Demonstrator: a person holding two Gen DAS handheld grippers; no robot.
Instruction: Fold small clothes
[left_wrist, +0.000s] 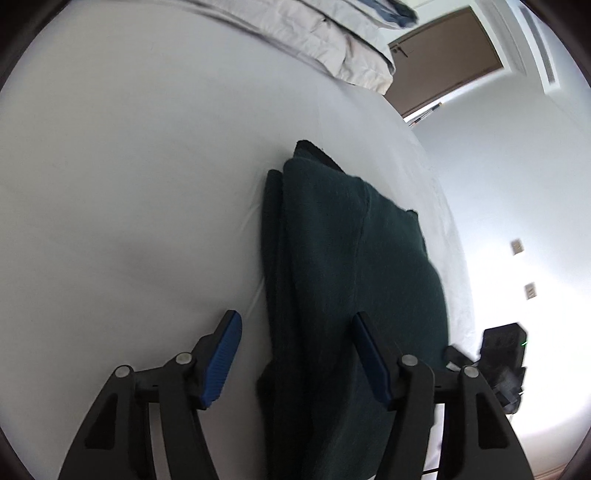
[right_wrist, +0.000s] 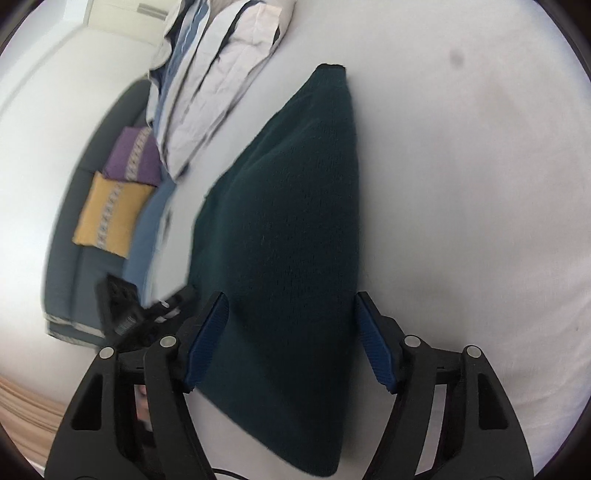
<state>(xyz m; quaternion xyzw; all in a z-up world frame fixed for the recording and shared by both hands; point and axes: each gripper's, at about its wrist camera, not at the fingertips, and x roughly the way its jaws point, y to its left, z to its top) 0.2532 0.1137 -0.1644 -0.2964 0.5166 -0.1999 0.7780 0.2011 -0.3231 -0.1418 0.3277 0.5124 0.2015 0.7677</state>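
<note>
Right now both tongs stand apart and grip nothing, the left tongs (left_wrist: 297, 354) and right tongs (right_wrist: 291, 339) each hovering at 6 o'clock over the folded dark green cloth (right_wrist: 288, 236), which lies on the white bed (left_wrist: 129, 184) with pillows (right_wrist: 221, 81) at 11 o'clock.

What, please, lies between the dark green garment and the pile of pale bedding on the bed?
Only bare white sheet separates the dark green garment from the pale bedding; the right wrist view shows it best.

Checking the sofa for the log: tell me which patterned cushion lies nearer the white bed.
The purple patterned cushion; the yellow patterned cushion lies beside it, farther from the white bed.
</note>
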